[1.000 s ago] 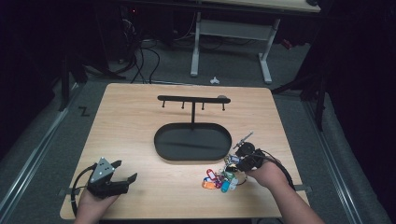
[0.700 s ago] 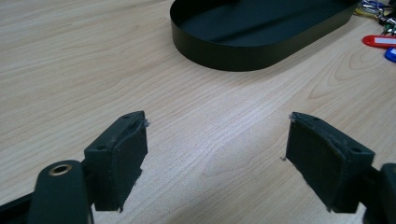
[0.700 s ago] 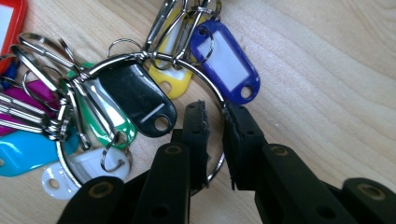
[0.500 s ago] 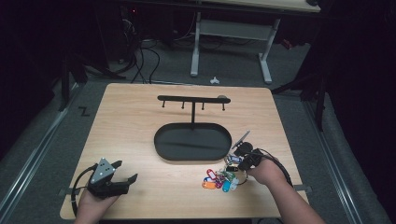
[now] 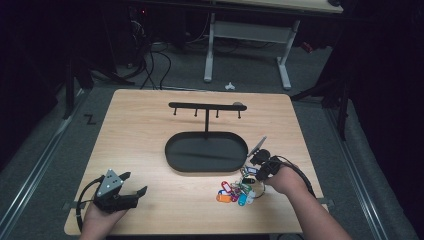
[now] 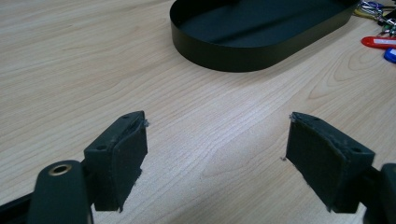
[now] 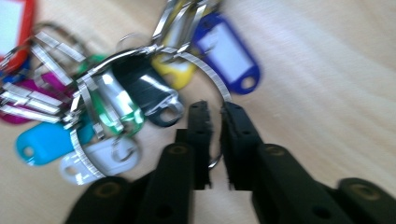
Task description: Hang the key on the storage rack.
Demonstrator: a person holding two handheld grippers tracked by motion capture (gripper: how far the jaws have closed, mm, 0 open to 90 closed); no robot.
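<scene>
Key ring (image 7: 212, 88) with coloured tags on table | right tongs (image 7: 215, 112) nearly closed astride ring, just reopening | left tongs (image 6: 217, 140) wide open, empty

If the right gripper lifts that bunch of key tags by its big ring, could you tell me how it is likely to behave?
Probably floppy: the key tags hang loosely from one thin ring, so they should dangle and swing. The ring sits between the right gripper jaws, smooth metal, so it may slip. It looks light.
</scene>
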